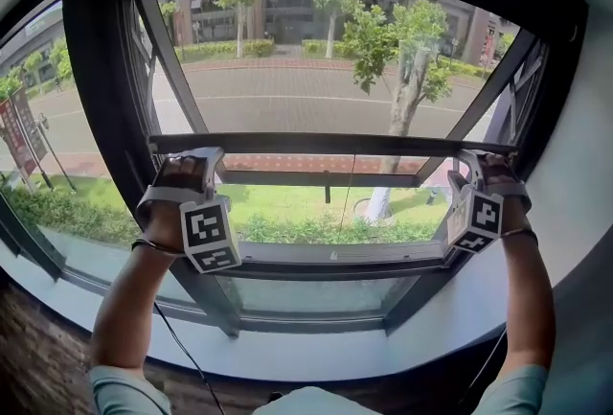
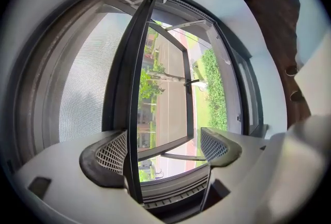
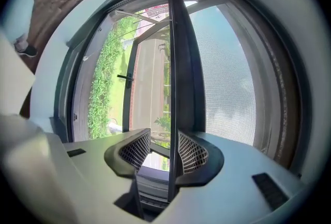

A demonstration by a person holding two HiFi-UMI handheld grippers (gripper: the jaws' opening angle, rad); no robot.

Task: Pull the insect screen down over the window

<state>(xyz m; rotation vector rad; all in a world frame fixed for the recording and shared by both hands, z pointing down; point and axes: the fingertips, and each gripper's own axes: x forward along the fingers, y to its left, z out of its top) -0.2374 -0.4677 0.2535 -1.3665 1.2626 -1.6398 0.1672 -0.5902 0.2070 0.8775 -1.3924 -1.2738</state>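
At the window opening: dark window frame [image 1: 103, 97] filled the head view, with street, trees and lawn visible beyond the glass.
Insect screen: grey mesh of the insect screen [image 2: 83, 93] hung above its pull bar and covered the upper part of the opening only.
Lower part of opening: uncovered; the outer sash [image 1: 335, 253] stood swung outward.
Pull bar: pull bar [image 1: 326, 144] lay level across the opening, roughly midway down, well above the sill [image 1: 316, 346].
Left gripper: left gripper [image 1: 189, 159] was at the bar's left end; its jaws stood wide apart, the bar lying against one pad [image 2: 111, 153], clear of the other.
Right gripper: right gripper [image 1: 471, 166] was at the bar's right end; its jaws were nearer together but not closed, the bar touching one pad [image 3: 192, 153], with a gap to the other.
Marker cubes: left cube [image 1: 211, 233] and right cube [image 1: 479, 219] faced the head camera.
Sash handle: small dark handle [image 1: 327, 187] showed below the bar.
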